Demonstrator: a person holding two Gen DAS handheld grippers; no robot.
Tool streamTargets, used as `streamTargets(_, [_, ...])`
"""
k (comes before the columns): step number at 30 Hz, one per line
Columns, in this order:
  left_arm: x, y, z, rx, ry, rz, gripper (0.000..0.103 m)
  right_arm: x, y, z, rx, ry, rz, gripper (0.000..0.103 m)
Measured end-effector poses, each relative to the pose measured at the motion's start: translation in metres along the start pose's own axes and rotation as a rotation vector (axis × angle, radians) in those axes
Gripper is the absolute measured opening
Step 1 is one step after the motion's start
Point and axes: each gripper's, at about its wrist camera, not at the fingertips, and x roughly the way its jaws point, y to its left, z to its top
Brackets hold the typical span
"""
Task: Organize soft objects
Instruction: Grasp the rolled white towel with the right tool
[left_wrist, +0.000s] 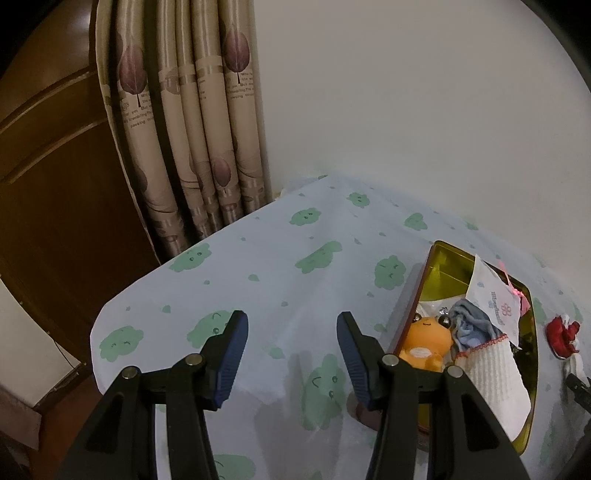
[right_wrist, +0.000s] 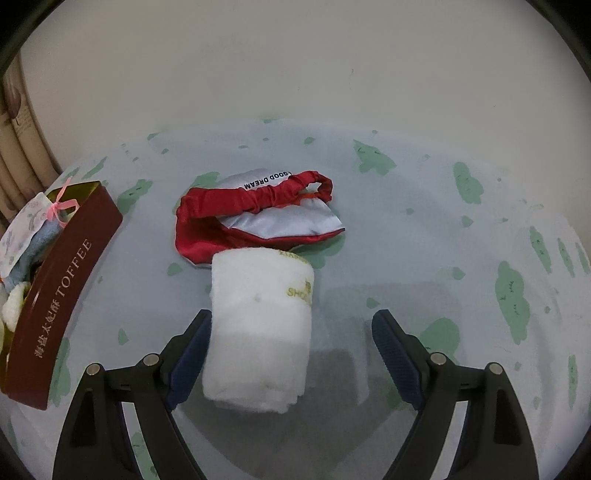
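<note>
In the right wrist view a folded white towel (right_wrist: 258, 325) lies on the table between the open fingers of my right gripper (right_wrist: 291, 325), closer to the left finger. Just beyond it lies a red and silver sleep mask (right_wrist: 258, 218). A dark red toffee tin (right_wrist: 62, 295) stands at the left. In the left wrist view my left gripper (left_wrist: 291, 332) is open and empty above the tablecloth. To its right the tin (left_wrist: 428, 266) holds an orange frog toy (left_wrist: 428, 339), a blue cloth (left_wrist: 472, 325), a white sock (left_wrist: 495, 373) and a white sachet (left_wrist: 495, 295). The mask (left_wrist: 561, 332) shows at the right edge.
A pale cloth with green cloud prints (left_wrist: 295, 258) covers the table. The table's left edge (left_wrist: 99, 332) drops off toward a brown door (left_wrist: 55, 166) and patterned curtains (left_wrist: 192, 129). A white wall (right_wrist: 295, 66) stands behind the table.
</note>
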Motion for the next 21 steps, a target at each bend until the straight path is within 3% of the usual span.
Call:
streamTargets(5, [-0.003,-0.007,-0.002,0.029,-0.014,0.006,0.051,0.002,-0.001,-0.003,-0.008,-0.005,0.022,0.065])
streamTargets(7, [-0.004,-0.011,-0.002,0.050,-0.018,0.022,0.051,-0.001,0.001,-0.005,-0.027,-0.018,0.020,0.055])
streamTargets(9, [-0.007,-0.016,-0.003,0.071,-0.028,0.024,0.051,-0.004,0.000,-0.007,-0.037,-0.030,0.016,0.039])
streamTargets(12, [-0.015,-0.026,-0.003,0.101,-0.046,0.011,0.051,-0.009,-0.008,-0.011,-0.027,-0.034,0.032,0.033])
streamTargets(21, [-0.039,-0.066,0.001,0.169,-0.057,-0.080,0.051,-0.030,-0.057,-0.029,0.042,-0.057,-0.006,0.030])
